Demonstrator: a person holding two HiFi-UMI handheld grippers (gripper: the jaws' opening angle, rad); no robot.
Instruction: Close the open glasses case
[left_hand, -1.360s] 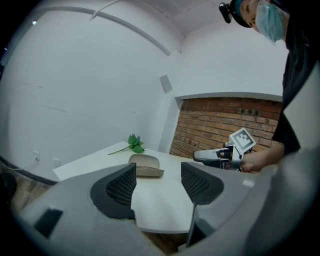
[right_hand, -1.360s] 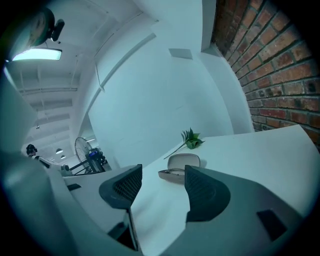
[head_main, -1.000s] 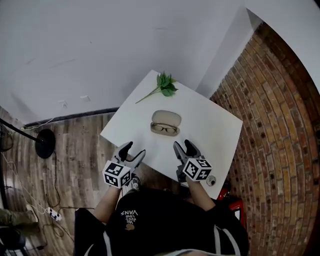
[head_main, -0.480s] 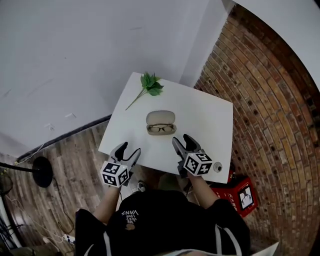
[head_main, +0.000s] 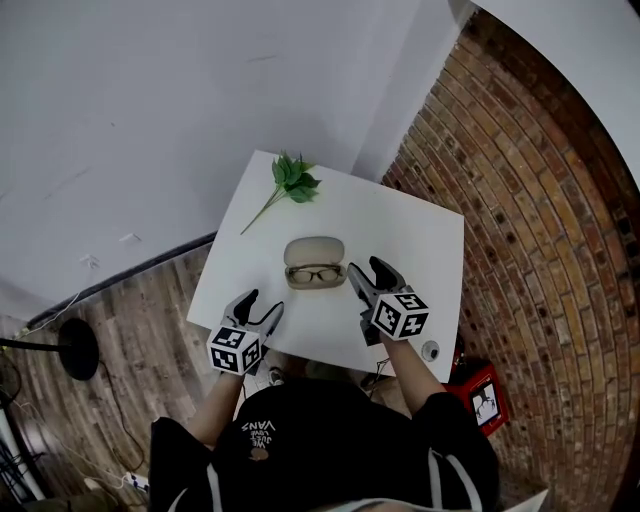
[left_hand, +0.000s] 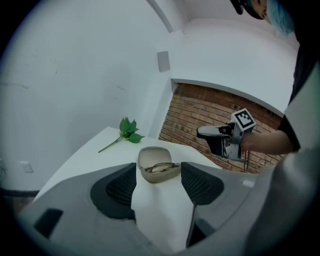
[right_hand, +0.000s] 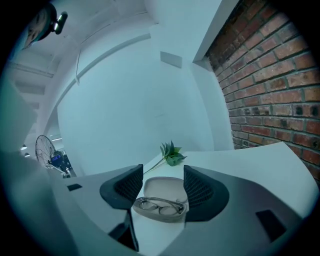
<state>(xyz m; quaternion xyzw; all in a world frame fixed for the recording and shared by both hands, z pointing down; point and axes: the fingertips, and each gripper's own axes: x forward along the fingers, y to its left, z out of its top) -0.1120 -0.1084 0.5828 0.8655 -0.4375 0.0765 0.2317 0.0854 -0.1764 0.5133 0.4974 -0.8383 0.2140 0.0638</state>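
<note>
While the glasses case (head_main: 315, 262) lies wide open in the middle of the white table (head_main: 405, 225), its lid tipped back and a pair of glasses (head_main: 316, 273) resting in the tray, none of the closing is done yet. Over on one side the right gripper (head_main: 368, 268) hovers just beside the case's right end, jaws apart and empty, the case framed in the gap ahead of them. And the left gripper (head_main: 262, 303) hangs at the table's near edge, well apart from the case, jaws spread too with nothing between them. Neither one touches it. A leafy sprig (head_main: 290, 180) sits at the far corner, out of the way. By my reading the whole job remains: reach the lid, fold it forward over the glasses, press it shut.
</note>
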